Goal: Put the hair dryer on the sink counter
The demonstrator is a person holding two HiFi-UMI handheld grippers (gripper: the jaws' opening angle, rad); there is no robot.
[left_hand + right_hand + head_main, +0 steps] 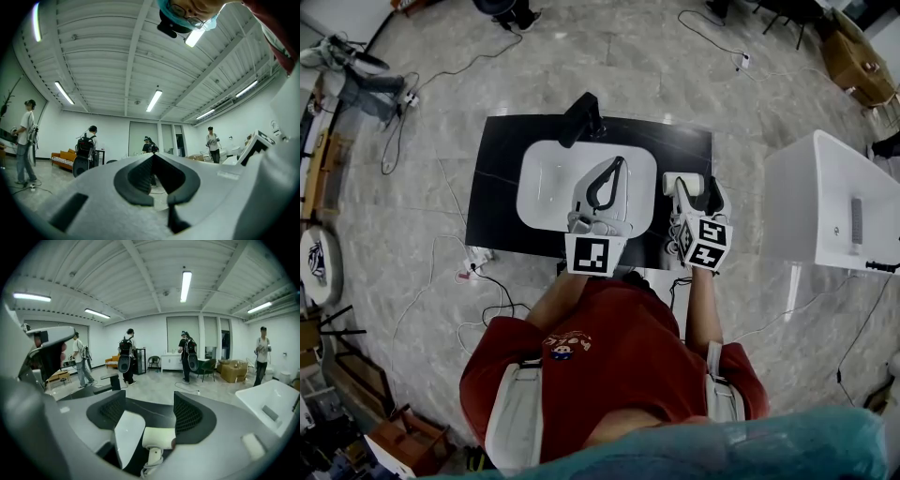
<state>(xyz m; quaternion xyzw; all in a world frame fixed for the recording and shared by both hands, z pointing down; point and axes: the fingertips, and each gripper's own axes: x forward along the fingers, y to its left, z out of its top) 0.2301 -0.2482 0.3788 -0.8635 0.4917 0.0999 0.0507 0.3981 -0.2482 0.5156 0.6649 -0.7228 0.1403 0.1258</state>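
Below, white hair dryer [158,438] lies on black sink counter [495,178] beside basin [546,187], between wide-apart, unclamped jaws of right gripper [150,401]; left gripper [153,157] above basin, jaws closed, empty

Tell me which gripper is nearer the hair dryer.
Right. The right gripper has its open jaws either side of the hair dryer; the left gripper is over the sink basin, to its left.

A white unit [825,202] and a power strip [475,264] sit well apart on the marble floor [675,66]; people [125,357] stand beyond.
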